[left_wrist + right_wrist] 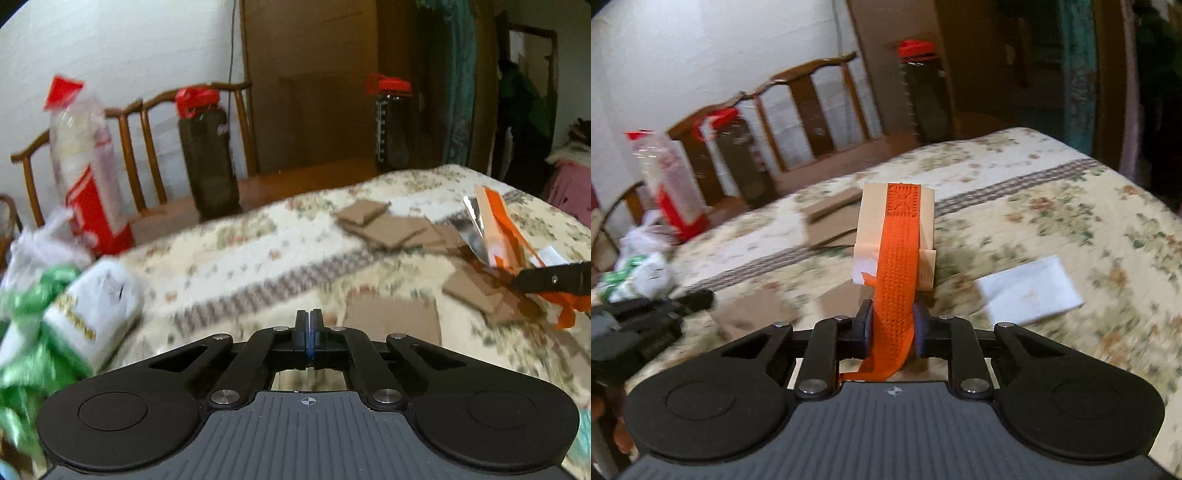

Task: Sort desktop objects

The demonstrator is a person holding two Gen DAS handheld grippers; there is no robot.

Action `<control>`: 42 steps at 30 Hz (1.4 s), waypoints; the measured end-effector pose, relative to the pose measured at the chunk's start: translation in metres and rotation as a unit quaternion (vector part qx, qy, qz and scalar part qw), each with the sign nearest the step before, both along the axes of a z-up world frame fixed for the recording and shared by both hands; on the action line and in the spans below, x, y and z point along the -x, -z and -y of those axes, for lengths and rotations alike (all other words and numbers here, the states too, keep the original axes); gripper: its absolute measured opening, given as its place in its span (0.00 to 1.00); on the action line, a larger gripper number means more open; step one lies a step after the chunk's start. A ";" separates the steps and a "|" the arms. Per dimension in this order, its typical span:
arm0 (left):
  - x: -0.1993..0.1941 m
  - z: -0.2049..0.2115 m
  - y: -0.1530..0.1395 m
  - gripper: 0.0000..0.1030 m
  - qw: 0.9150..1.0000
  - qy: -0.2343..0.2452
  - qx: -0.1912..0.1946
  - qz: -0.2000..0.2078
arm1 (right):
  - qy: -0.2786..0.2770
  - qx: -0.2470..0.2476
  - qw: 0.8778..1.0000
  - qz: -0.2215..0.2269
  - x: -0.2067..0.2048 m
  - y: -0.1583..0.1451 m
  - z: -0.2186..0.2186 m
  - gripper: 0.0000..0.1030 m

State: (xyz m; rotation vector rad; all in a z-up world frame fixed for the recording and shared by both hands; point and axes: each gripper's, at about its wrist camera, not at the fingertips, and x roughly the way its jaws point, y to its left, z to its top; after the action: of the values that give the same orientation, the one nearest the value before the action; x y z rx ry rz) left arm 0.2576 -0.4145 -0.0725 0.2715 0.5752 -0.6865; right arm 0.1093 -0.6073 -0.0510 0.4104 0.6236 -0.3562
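Observation:
My right gripper [893,325] is shut on the orange ribbon [895,280] of a small beige packet [925,214] and holds it above the floral tablecloth [1052,206]. In the left wrist view the same packet [491,229] hangs at the right, with the right gripper's black finger [554,278] beside it. My left gripper [309,325] is shut and empty, low over the cloth [258,251]. Several brown cardboard pieces [384,225] lie on the cloth ahead.
A white and green bag [85,314] lies at the left edge. A red and clear package [85,177] and two dark jars with red lids [210,155] stand on a wooden bench behind. A white paper [1030,291] lies on the cloth at the right.

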 end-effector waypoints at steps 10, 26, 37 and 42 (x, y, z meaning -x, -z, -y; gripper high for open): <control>-0.002 -0.003 0.002 0.91 0.998 -0.027 0.054 -0.030 | -0.012 0.007 1.000 0.016 0.020 -0.010 -0.017 0.23; 0.017 0.064 0.019 0.22 0.996 0.039 -0.050 0.068 | 0.004 -0.004 1.000 0.013 0.013 0.003 -0.002 0.26; 0.020 0.022 0.004 0.23 0.998 0.046 -0.020 0.040 | -0.010 0.009 0.999 0.030 0.020 -0.011 -0.018 0.26; 0.021 0.024 -0.006 0.89 0.999 0.044 0.006 0.031 | -0.011 0.015 0.999 0.033 0.025 -0.017 -0.024 0.27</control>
State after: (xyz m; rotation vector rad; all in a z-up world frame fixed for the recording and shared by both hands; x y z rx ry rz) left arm 0.2369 -0.4384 -0.0666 0.3066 0.5021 -0.7634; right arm 0.0846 -0.5837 -0.0343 0.3858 0.5574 -0.3297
